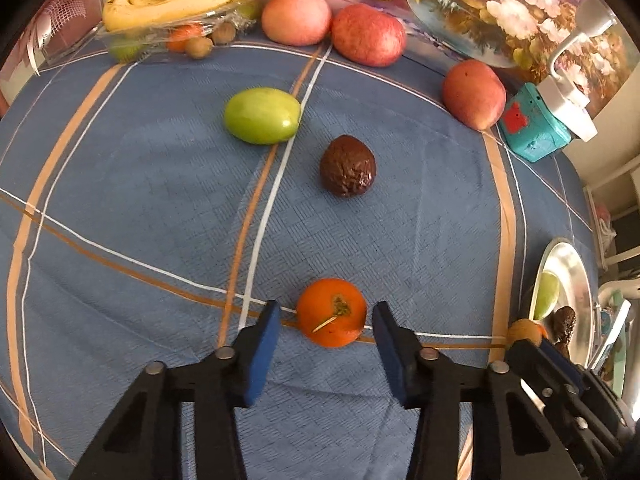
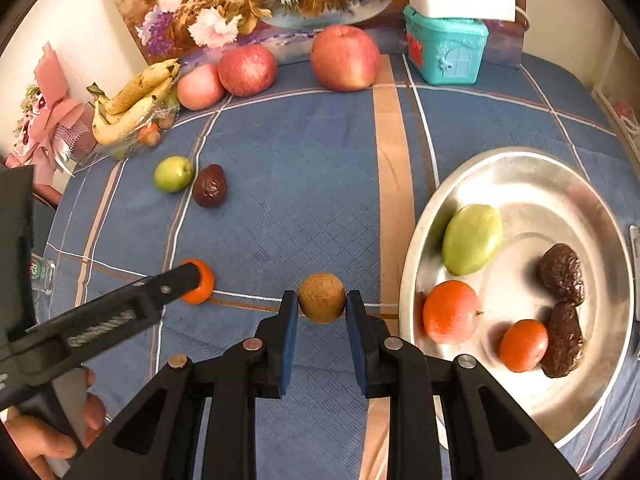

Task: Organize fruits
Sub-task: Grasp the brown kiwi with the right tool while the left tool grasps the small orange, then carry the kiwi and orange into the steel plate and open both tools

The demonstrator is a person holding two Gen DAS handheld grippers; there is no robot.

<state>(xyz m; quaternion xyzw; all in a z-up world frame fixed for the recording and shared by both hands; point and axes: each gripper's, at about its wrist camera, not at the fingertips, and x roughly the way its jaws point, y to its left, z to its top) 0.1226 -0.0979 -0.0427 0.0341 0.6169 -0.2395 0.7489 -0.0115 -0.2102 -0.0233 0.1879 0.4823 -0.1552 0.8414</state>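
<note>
My left gripper (image 1: 326,316) was spread wide, and the tangerine (image 1: 331,312) lay on the blue tablecloth (image 1: 140,200) between its two blue pads, with a small gap on each side, so nothing was gripped there. In the right wrist view I saw the same tangerine (image 2: 199,281) partly hidden behind one black finger of that gripper.

My right gripper (image 2: 322,304) was clenched on a small round brown fruit (image 2: 321,297); both pads pressed against its sides. Whether the fruit was lifted off the cloth, I could not tell.

I take the metal plate (image 2: 532,168) as my landmark. The brown fruit was just beside its left rim. Inside the plate lay a green fruit (image 2: 471,239), two orange tangerines (image 2: 451,311) (image 2: 523,345) and two dark wrinkled fruits (image 2: 561,274) (image 2: 566,340), the last of these touching the smaller tangerine. The tangerine by my left gripper lay farther to the left of the plate. Well apart from the plate, on the far left side of the cloth, another green fruit (image 2: 173,173) and another dark wrinkled fruit (image 2: 209,185) lay close together. Beyond the plate, along the back of the cloth, stood three red apples (image 2: 345,58) (image 2: 247,69) (image 2: 200,87), a teal toy house (image 2: 444,50) and a clear tray with bananas (image 2: 132,100).
</note>
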